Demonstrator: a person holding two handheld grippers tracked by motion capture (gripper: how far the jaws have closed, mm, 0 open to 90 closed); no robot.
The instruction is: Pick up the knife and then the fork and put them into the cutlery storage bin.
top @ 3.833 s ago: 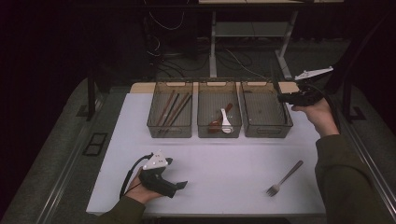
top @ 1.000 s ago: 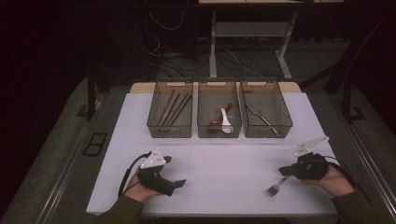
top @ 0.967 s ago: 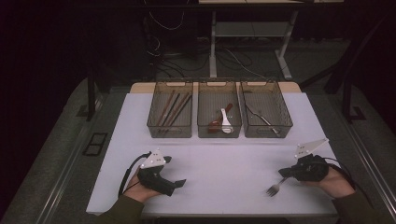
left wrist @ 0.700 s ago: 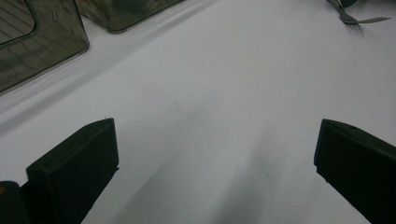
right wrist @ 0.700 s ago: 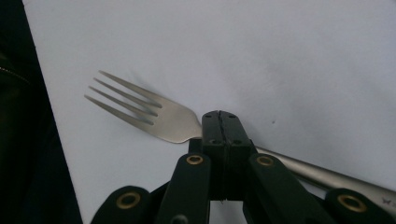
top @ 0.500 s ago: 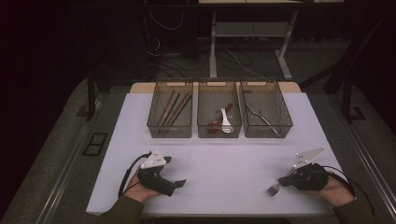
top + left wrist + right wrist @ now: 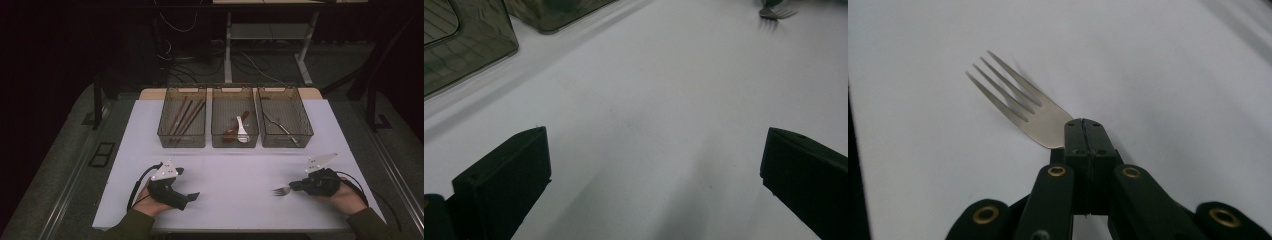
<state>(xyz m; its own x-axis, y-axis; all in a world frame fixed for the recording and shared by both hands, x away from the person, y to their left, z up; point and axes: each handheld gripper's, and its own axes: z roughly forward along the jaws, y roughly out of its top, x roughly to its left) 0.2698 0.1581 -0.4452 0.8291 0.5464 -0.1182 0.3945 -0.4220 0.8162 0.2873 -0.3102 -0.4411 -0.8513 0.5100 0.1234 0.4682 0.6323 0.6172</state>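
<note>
Right gripper view: our right gripper (image 7: pixel 1083 131) clamps the fork (image 7: pixel 1018 102); near the bins (image 7: pixel 235 117), our left gripper (image 7: pixel 654 165) gapes empty.

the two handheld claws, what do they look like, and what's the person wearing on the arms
Both the left claw and the right claw are black, pistol-shaped bodies, each topped by a pale grey three-cornered plate and trailing a black cable. The jaws are flat black blocks; the right one's linkage arms carry brass-coloured rivets. Both forearms are in dark olive sleeves.
</note>
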